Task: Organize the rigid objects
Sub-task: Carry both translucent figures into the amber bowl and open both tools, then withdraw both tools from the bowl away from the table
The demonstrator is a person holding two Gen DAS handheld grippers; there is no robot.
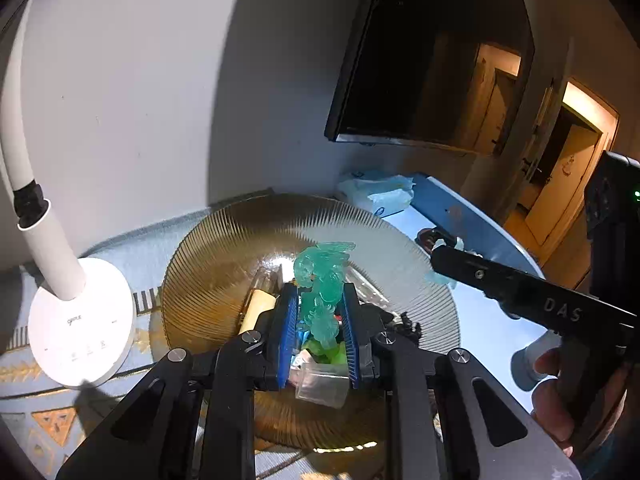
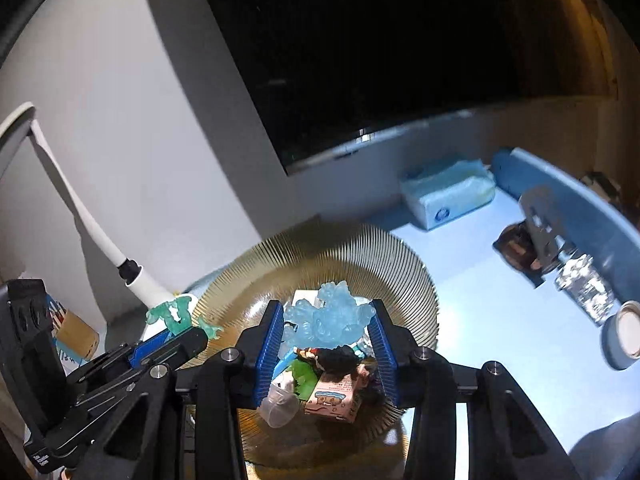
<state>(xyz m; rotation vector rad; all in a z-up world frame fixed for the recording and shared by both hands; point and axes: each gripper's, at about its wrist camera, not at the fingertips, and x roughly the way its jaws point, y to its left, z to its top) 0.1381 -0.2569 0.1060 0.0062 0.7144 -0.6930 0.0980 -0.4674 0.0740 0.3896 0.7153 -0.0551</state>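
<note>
A ribbed amber glass plate (image 1: 224, 264) (image 2: 400, 264) holds a pile of small toys, among them a pink carton (image 2: 334, 398) and a clear cap (image 2: 280, 402). My left gripper (image 1: 319, 312) is shut on a translucent green figure (image 1: 322, 284) and holds it over the plate; the figure also shows in the right wrist view (image 2: 172, 314). My right gripper (image 2: 326, 330) is shut on a translucent light blue figure (image 2: 326, 322) above the pile. In the left wrist view the right gripper's finger (image 1: 500, 280) reaches in from the right with a bit of pale blue at its tip.
A white desk lamp base (image 1: 80, 324) stands left of the plate. On the blue tray (image 2: 560, 184) to the right lie a tissue pack (image 2: 448, 192), a brown packet (image 2: 516, 246), a shiny packet (image 2: 584, 288) and a round lid (image 2: 624, 334). A dark screen hangs behind.
</note>
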